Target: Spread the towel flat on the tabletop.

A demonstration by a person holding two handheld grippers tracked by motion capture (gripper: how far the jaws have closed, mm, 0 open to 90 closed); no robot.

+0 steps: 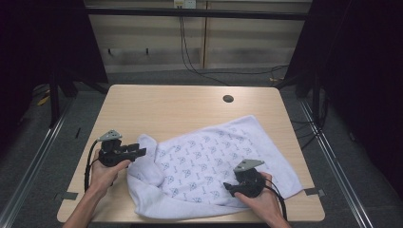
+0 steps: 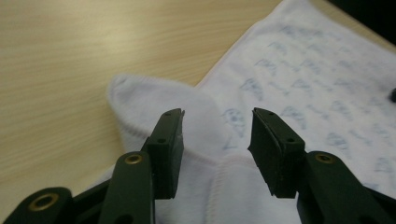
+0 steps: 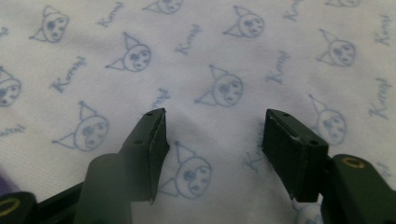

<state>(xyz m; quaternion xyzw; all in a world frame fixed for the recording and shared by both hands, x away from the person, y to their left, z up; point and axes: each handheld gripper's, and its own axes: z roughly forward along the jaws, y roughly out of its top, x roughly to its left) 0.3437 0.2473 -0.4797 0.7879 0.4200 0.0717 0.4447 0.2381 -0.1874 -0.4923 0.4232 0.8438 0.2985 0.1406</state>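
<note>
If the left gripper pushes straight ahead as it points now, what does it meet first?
Most likely the folded-over white corner of the towel: it lies just beyond the open left gripper, before the bare table. Depth is hard to judge.

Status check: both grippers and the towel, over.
Left gripper open over folded corner. Right gripper open above print. Towel flat on table, unheld. Nothing obstructing.

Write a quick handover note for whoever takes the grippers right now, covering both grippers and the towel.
Left gripper: open, jaws either side of a raised fold at the towel's left corner, not gripping it.
Right gripper: open, over the printed face near the towel's front right part, holding nothing.
Towel: lies rumpled across the front right of the table, left corner flipped over.
Done: nothing neat yet.
Left: probably grip it, then spread or fold.
</note>
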